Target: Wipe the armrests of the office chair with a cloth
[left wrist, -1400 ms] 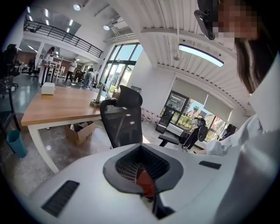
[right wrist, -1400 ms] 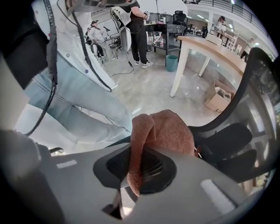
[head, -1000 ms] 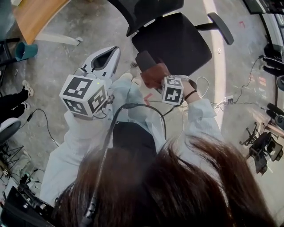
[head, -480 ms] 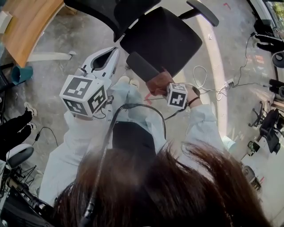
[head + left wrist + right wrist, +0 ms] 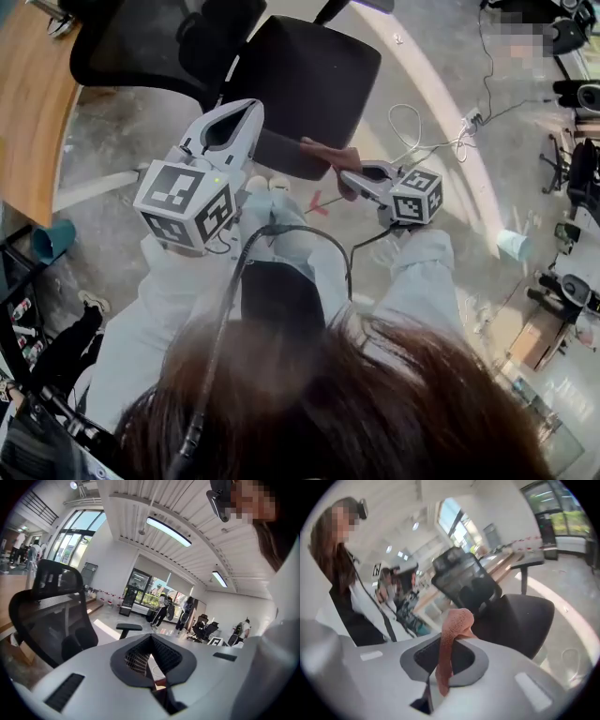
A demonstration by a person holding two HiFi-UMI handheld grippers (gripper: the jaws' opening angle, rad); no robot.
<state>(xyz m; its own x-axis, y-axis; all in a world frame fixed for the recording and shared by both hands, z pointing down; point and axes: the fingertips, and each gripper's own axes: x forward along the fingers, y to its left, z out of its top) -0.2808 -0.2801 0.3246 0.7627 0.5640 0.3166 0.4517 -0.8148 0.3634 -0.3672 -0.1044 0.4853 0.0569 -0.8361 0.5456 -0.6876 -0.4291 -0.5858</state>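
Cloth (image 5: 451,639) clamped in right hand-held gripper (image 5: 347,176), seemingly against office chair (image 5: 309,75); left hand-held gripper (image 5: 150,638) closed, empty.

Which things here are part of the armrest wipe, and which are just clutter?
In the job:
- black office chair
- its near dark padded armrest
- reddish-brown cloth, clamped in the right gripper

Lying about:
- white cable loop on the floor
- teal cup
- curved wooden desk
- left gripper, shut on nothing, idle
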